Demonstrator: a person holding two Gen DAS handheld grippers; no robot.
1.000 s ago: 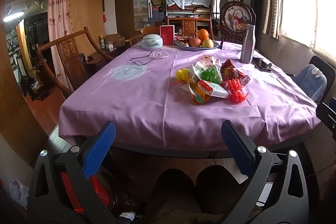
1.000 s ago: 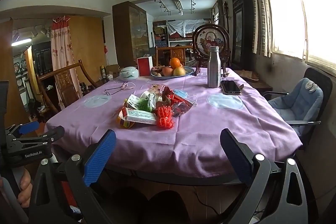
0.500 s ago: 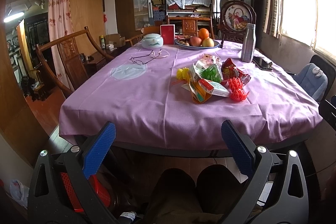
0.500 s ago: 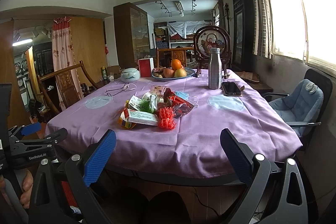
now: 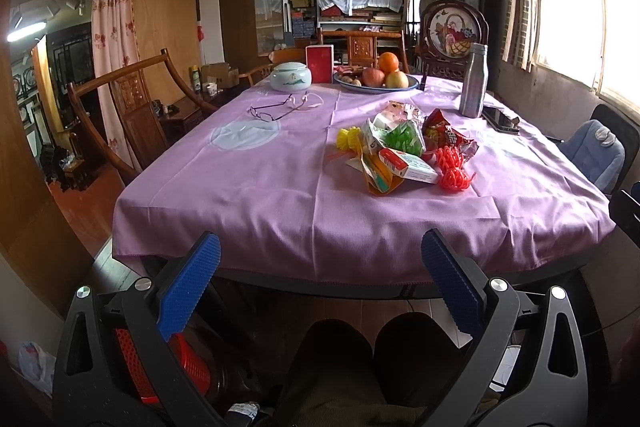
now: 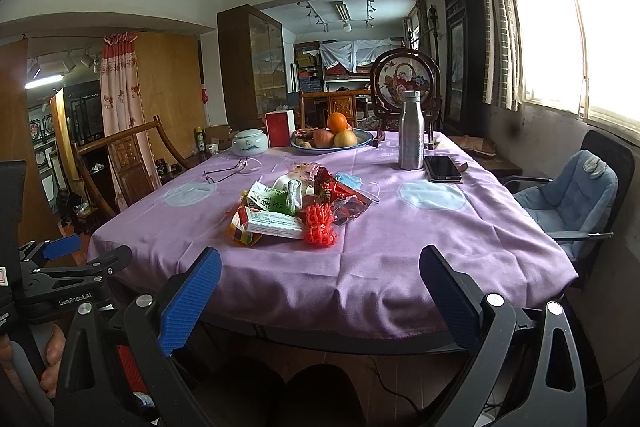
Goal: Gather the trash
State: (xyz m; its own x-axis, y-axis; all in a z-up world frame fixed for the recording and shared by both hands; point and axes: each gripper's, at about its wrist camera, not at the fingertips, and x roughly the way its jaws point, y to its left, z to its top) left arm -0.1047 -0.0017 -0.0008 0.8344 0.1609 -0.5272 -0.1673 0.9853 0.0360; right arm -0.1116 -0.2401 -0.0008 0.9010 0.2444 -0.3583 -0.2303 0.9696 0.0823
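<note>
Hovering at the lower left of the left wrist view: left gripper (image 5: 320,281), jaws spread wide and holding nothing, waiting short of the table (image 5: 280,211) edge, likely to keep room for a reach. Peeking out beneath it at the bottom left: a red basket (image 5: 188,367) on the floor, probably the bin for the rubbish.

Sitting at centre frame, slightly right: the trash pile (image 5: 404,151) of wrappers, a small carton and red netting, heaped together on the purple cloth, well apart from both grippers. Standing behind it toward the upper right: fruit bowl (image 5: 376,79), metal bottle (image 5: 474,81) and phone (image 5: 500,119), kept clear of the heap and probably not for collecting.

Hanging low at centre in the right wrist view: right gripper (image 6: 320,295), jaws likewise gaping and empty, aimed at the same trash pile (image 6: 296,207).

Compared with a second ago: barely shifting, both views edging slightly closer and lower, nothing on the table moved, no grasp begun.
</note>
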